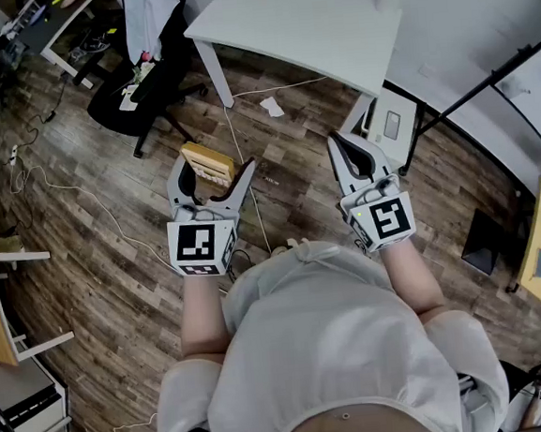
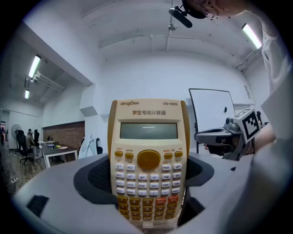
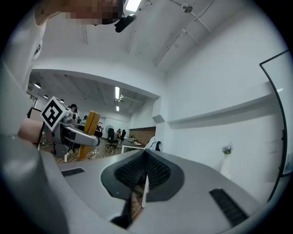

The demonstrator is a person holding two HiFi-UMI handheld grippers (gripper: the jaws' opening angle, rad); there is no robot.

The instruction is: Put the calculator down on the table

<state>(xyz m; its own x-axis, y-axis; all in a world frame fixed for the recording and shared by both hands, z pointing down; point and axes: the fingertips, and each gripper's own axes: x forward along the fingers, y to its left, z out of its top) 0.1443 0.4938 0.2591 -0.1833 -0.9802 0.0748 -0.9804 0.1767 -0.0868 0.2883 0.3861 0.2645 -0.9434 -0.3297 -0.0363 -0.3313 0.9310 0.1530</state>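
A yellow calculator with a grey screen and white and orange keys stands upright between the jaws of my left gripper, which is shut on its two side edges. In the left gripper view the calculator faces the camera and fills the gap of the left gripper. My right gripper is level beside it, shut with nothing in it; its ribbed pads meet along one seam in the right gripper view. The white table lies ahead of both grippers, beyond the wooden floor.
A black office chair stands left of the table, with cables trailing over the floor. A wooden stool is at the left edge and a dark box at the right. A small vase stands by the white wall.
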